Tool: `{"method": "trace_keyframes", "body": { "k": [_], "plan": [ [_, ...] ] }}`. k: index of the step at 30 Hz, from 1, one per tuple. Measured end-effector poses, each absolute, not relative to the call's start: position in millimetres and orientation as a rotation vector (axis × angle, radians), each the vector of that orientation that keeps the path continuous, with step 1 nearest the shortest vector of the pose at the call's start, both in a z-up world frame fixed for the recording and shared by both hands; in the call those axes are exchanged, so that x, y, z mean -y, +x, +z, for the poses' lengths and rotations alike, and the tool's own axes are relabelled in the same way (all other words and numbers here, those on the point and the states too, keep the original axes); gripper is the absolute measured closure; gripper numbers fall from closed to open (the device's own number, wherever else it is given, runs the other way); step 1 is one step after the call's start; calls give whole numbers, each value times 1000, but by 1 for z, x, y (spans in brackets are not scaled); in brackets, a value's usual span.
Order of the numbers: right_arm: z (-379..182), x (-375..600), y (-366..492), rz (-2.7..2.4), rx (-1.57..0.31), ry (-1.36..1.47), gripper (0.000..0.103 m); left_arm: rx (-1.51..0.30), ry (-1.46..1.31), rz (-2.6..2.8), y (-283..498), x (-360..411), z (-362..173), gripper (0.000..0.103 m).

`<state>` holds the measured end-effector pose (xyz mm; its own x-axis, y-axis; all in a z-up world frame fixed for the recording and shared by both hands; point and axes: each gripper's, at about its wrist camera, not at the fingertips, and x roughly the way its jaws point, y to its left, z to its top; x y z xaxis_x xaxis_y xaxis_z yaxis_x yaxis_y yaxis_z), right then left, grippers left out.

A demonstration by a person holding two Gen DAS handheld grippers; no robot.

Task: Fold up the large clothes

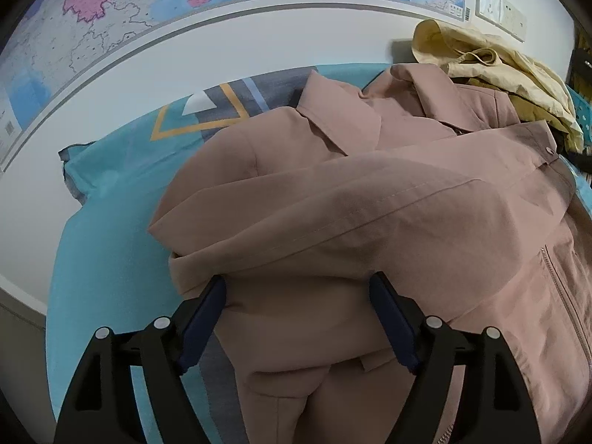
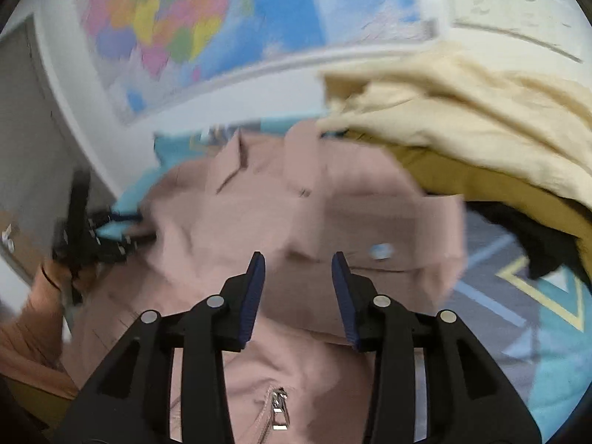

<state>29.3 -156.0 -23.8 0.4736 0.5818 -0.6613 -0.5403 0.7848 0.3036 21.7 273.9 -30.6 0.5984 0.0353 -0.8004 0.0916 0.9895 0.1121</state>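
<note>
A dusty-pink zip jacket (image 1: 370, 199) lies on a teal patterned bedsheet (image 1: 107, 244), collar toward the wall, one sleeve folded across its chest. My left gripper (image 1: 298, 288) is open, its jaws wide apart at the jacket's left edge under the folded sleeve, gripping nothing. In the right wrist view the jacket (image 2: 259, 222) fills the middle, its zipper pull (image 2: 279, 407) near the bottom. My right gripper (image 2: 298, 262) is open above the jacket near a snap button (image 2: 381, 251), empty. The view is motion-blurred. The left gripper (image 2: 92, 236) shows at the jacket's left edge.
A pile of cream and mustard clothes (image 1: 492, 70) sits at the jacket's right, also in the right wrist view (image 2: 462, 122). A white wall with a coloured map (image 1: 122, 11) and sockets (image 1: 499, 11) runs behind the bed. Bare sheet lies left of the jacket.
</note>
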Motion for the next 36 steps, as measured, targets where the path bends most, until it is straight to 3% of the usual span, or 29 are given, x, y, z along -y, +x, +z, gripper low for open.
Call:
{"method": "trace_keyframes", "body": {
  "k": [6, 10, 14, 24, 36],
  "plan": [
    [-55, 149, 52, 620, -902, 46, 69, -906, 136, 3, 9, -279, -26, 20],
    [-36, 165, 27, 633, -850, 60, 51, -858, 85, -27, -22, -287, -14, 17],
    [-22, 197, -10, 656, -825, 137, 42, -851, 21, -43, -61, -300, -16, 15],
    [-47, 256, -85, 624, -886, 327, 33, -913, -176, -94, -138, -332, -48, 14],
    [-67, 284, -130, 656, -903, 418, 22, -935, -237, -282, -190, -298, -52, 7]
  ]
}}
